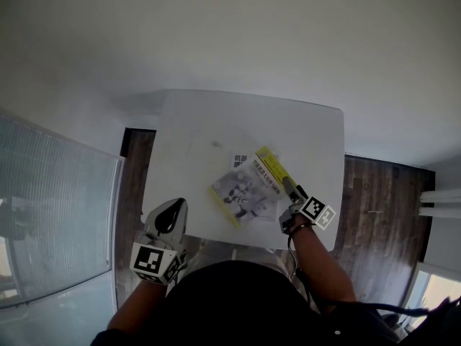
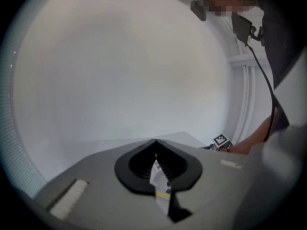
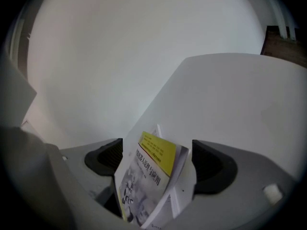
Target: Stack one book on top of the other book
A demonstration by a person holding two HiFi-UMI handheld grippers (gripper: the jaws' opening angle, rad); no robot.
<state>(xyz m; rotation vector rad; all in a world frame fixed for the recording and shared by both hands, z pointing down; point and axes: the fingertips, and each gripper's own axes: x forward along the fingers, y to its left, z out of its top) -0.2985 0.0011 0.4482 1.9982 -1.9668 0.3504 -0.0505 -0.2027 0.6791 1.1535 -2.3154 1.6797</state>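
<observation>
Evidently the yellow-banded paperback (image 1: 248, 189) lies near the front of the tabletop (image 1: 216, 121), askew on top of the white book (image 1: 237, 160). It looks thin, light and bendy, with a smooth cover that might slide. The right tool (image 1: 288, 207) stands spread wide about its right edge, pads clear of it, and the left tool (image 1: 171, 209) is pressed together and empty at the front left; any squaring-up is best done by nipping the stiffer bound edge, not loose pages.
</observation>
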